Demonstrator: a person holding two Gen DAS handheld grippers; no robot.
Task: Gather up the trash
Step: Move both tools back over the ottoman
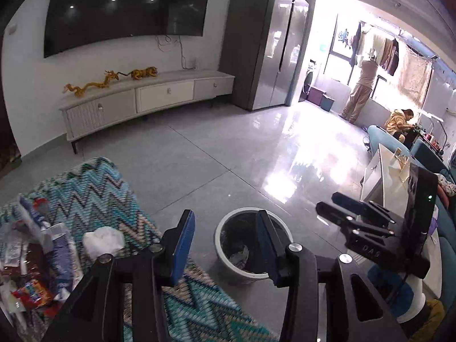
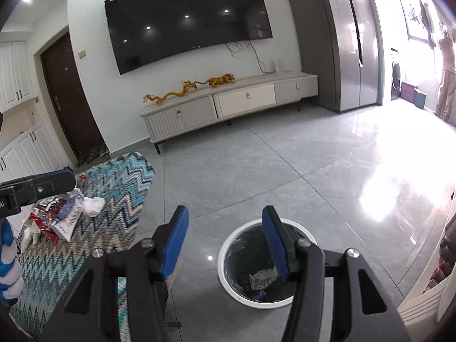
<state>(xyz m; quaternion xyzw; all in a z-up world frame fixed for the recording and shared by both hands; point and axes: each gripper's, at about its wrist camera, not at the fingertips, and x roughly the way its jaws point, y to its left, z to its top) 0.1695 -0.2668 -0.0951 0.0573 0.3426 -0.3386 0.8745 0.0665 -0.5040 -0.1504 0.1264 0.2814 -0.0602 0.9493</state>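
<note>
in the left wrist view, the left gripper is seen with its blue-padded jaws standing apart at a middling width, and nothing is held between them. beyond the fingertips a round white trash bin with a dark liner is set on the grey tiled floor, and crumpled paper is visible inside it. to the left a zigzag-patterned cloth is spread over a surface; on it a white crumpled tissue is lying near the left finger, and a heap of wrappers is gathered further left, at the frame edge. the right gripper is seen from the side at the right; its jaws are parted and empty. a dark television is mounted on the wall above a low cabinet.

in the right wrist view, the right gripper is shown with its jaws moderately apart and nothing gripped. the trash bin is placed just beyond and below the right finger, with paper scraps at its bottom. the zigzag-patterned cloth is seen at the left, carrying the white crumpled tissue and the heap of wrappers beside it. the left gripper reaches in from the left edge above that heap; its width cannot be told from here.
</note>
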